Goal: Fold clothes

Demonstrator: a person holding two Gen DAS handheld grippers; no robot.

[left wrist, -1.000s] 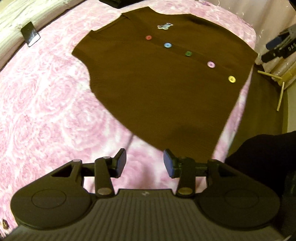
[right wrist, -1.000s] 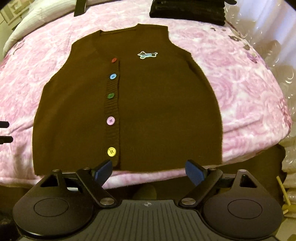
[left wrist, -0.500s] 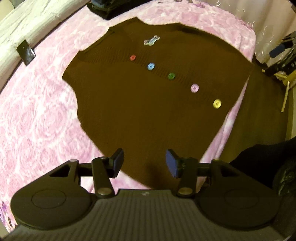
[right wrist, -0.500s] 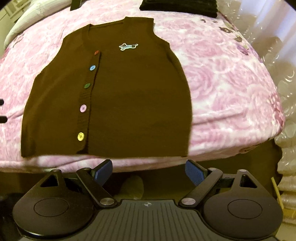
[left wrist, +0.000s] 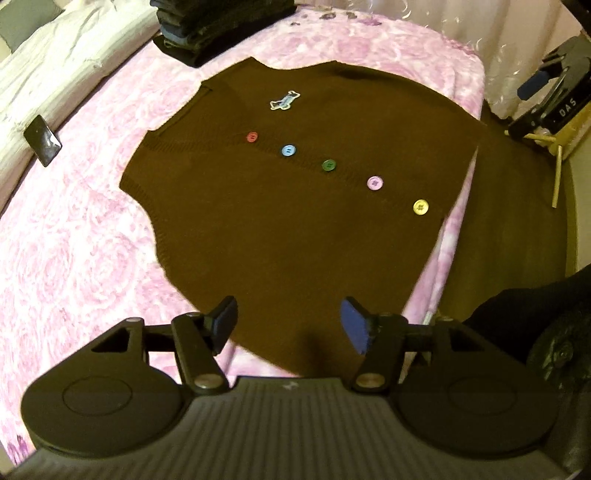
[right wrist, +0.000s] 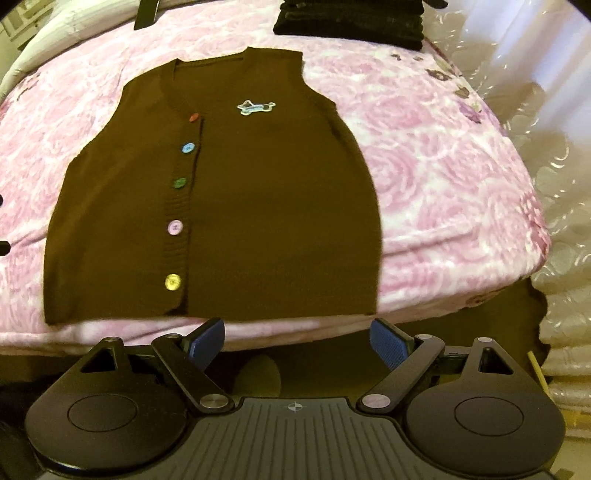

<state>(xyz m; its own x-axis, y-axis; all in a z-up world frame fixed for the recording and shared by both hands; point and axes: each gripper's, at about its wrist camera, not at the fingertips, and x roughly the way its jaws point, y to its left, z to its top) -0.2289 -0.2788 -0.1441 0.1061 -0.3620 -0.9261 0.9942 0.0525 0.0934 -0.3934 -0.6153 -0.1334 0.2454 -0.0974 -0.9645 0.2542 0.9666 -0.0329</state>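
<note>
A brown knit vest (left wrist: pixel 295 206) with several coloured buttons and a small dog patch lies flat, front up, on the pink rose-patterned bedspread (left wrist: pixel 74 236). It also shows in the right wrist view (right wrist: pixel 236 221), hem toward me. My left gripper (left wrist: pixel 288 323) is open and empty, hovering over the vest's lower left corner. My right gripper (right wrist: pixel 297 341) is open and empty, just off the bed edge below the hem. My right gripper also shows in the left wrist view (left wrist: pixel 546 85) at the far right.
A stack of dark folded clothes (left wrist: pixel 221 26) sits at the bed's far end, also in the right wrist view (right wrist: pixel 351 18). A black phone (left wrist: pixel 42 140) lies by the white pillow (left wrist: pixel 55 74). The bed edge (right wrist: pixel 443 295) drops off to a dark floor.
My left gripper opened wider and moved over the vest's lower corner, its view tilting toward the bed's far end. My right gripper stayed open and shifted slightly; the vest has not moved.
</note>
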